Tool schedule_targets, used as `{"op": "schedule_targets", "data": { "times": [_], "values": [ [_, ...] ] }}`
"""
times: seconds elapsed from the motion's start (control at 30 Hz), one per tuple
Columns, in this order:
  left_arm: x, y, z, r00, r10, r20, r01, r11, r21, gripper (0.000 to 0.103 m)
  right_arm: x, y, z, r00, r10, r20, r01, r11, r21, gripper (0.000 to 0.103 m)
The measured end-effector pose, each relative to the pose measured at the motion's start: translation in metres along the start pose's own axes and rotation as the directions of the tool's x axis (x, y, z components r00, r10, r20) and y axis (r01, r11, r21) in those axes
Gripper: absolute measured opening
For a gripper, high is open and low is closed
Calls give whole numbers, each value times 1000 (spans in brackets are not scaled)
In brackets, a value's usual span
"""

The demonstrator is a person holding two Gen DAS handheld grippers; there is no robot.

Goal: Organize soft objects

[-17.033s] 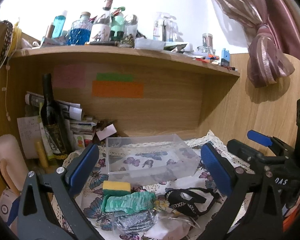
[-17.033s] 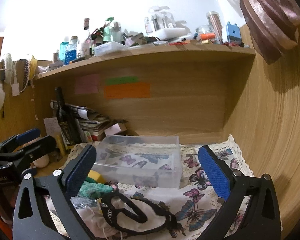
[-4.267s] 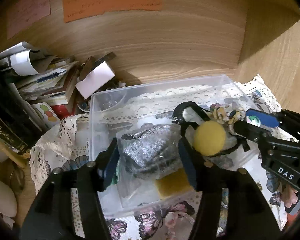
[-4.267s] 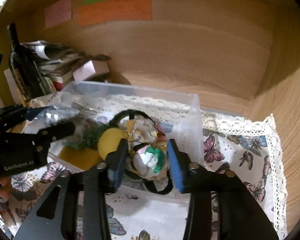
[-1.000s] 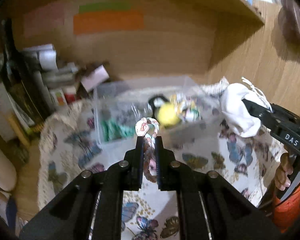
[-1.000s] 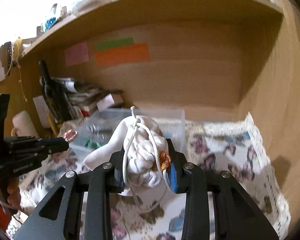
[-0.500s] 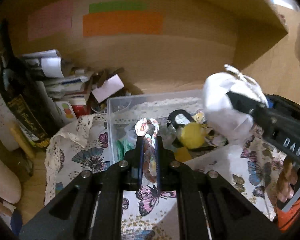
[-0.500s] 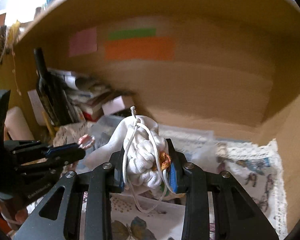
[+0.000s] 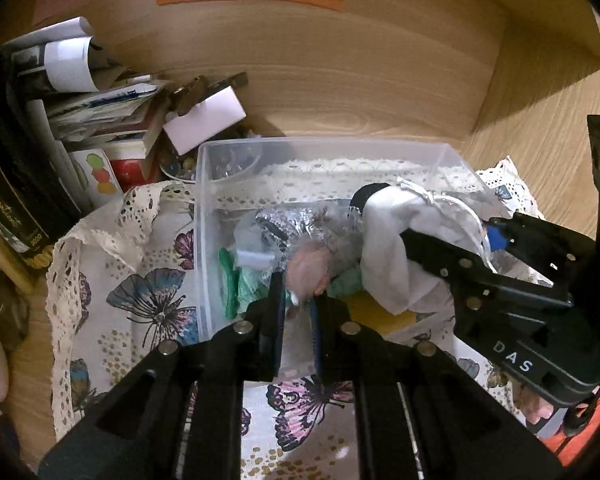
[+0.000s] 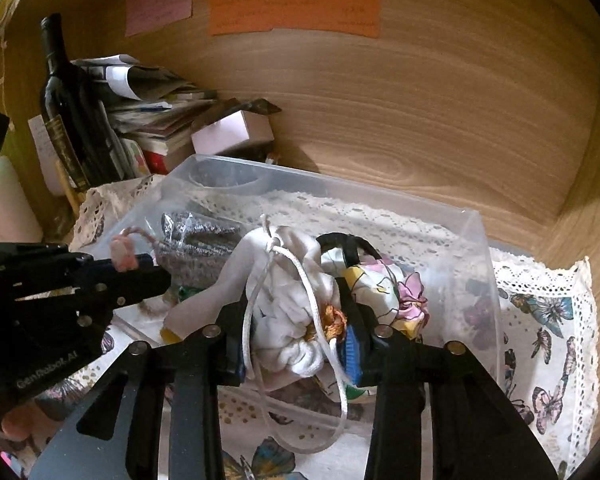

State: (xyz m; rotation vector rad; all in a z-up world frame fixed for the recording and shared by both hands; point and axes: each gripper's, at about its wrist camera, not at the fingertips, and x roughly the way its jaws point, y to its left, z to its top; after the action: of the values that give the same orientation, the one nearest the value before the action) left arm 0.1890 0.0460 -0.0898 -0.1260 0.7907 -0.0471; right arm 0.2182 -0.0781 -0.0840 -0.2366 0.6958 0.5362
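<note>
Pouch (image 10: 288, 320) of white cloth, drawstring looped over it, sits clamped in the right tongs (image 10: 296, 344) above the clear plastic box (image 10: 476, 232); its lower half is hidden behind the fingers. The left tongs (image 9: 296, 300) pinch a small pink braided band (image 9: 306, 268), blurred in the left wrist view, clearer in the right wrist view as a pink loop (image 10: 122, 252) sticking up past the fingertips, over the box's left part.

Inside the box lie one silver glittery bundle in plastic wrap (image 9: 296, 224), one green knitted piece (image 9: 236, 284), one yellow sponge (image 9: 372, 312) mostly covered by the pouch, one flowered cloth (image 10: 384, 288) and one black strap (image 10: 344, 244), only partly showing. How these are stacked cannot be made out.

The box stands on a butterfly-print cloth with lace edging (image 9: 140, 304) spread over the bench. Left of it are one dark wine bottle (image 10: 66, 108) and a heap of papers and books (image 10: 152, 112), too jumbled to count. Three paper notes (image 10: 296, 10), pink, green and orange, are stuck on the wooden back wall.
</note>
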Motion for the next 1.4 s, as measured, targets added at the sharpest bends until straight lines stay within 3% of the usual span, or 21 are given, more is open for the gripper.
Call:
{"op": "schedule_targets", "data": {
  "times": [0.07,0.23,0.3,0.53,0.63,0.77,0.87,0.93,1.03,1.17,1.3,1.4],
  "values": [
    [-3,0,-1,1000,-6,-2,6,1000,1,12,-1,3,0,1000,-9,-1,9,1000,-14,39],
    [-14,1,-4,1000,-18,6,18,1000,0,43,-13,6,1,1000,-14,12,14,999,-33,48],
    [-21,0,-5,1000,-16,24,16,1000,2,49,-20,5,1,1000,-7,22,8,1000,-28,49],
    [-57,-5,-9,994,-5,105,1,999,37,53,-63,-3,2,994,8,112,-9,1000,12,56],
    [-78,-9,-9,987,0,163,-8,999,46,61,-89,-7,3,984,14,175,-19,999,29,62],
    [-113,-16,-8,964,2,267,-18,998,57,65,-131,-11,5,959,18,283,-32,998,48,74],
    [-134,-20,-6,947,-14,320,-7,998,63,76,-155,-14,3,939,21,343,-43,997,57,82],
    [-148,-25,-6,932,-16,361,-6,998,60,89,-170,-16,1,924,19,383,-47,997,63,84],
    [-168,-30,-8,903,-10,429,-16,998,56,98,-183,-16,-2,908,12,418,-43,997,65,90],
    [-188,-36,-12,873,-4,488,-26,998,55,103,-194,-17,-8,891,-17,454,-24,996,83,103],
    [-194,-38,-14,861,0,508,-32,998,54,103,-194,-19,-11,891,-13,453,-38,994,103,103],
    [-194,-40,-15,862,3,507,-40,997,62,103,-198,-20,-16,892,-19,451,-34,993,109,103]
  ]
}}
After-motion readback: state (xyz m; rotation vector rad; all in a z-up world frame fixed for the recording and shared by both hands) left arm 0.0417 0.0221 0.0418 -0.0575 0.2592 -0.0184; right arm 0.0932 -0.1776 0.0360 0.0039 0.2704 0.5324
